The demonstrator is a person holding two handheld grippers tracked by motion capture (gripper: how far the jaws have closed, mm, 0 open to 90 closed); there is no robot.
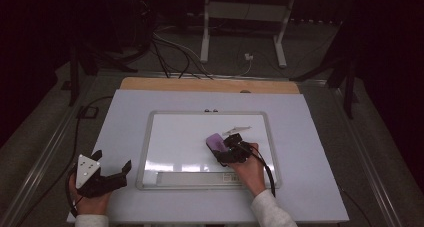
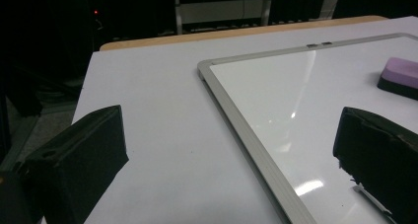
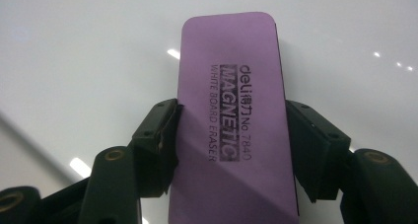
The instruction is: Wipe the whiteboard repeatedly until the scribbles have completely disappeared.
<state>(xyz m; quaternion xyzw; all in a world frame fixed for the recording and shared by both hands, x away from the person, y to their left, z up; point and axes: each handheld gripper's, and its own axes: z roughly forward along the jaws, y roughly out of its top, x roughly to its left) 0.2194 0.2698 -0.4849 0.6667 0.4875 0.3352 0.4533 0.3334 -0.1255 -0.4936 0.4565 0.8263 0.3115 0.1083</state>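
Observation:
A purple magnetic whiteboard eraser (image 3: 234,120) lies flat on the whiteboard (image 1: 185,137), and my right gripper (image 3: 231,135) is shut on its long sides. In the high view the eraser (image 1: 216,141) and the right gripper (image 1: 231,149) sit at the board's right middle. My left gripper (image 1: 111,165) rests on the white table left of the board, jaws wide apart with nothing between them. From the left gripper view the eraser (image 2: 400,76) appears at the far right, and the board's silver frame (image 2: 246,130) runs between the jaws.
The whiteboard lies on a white table top (image 1: 125,117) with a wooden strip (image 1: 210,85) at its far edge. A marker tray (image 1: 195,177) runs along the board's near edge. Cables and white stand legs (image 1: 205,32) cross the dark floor beyond.

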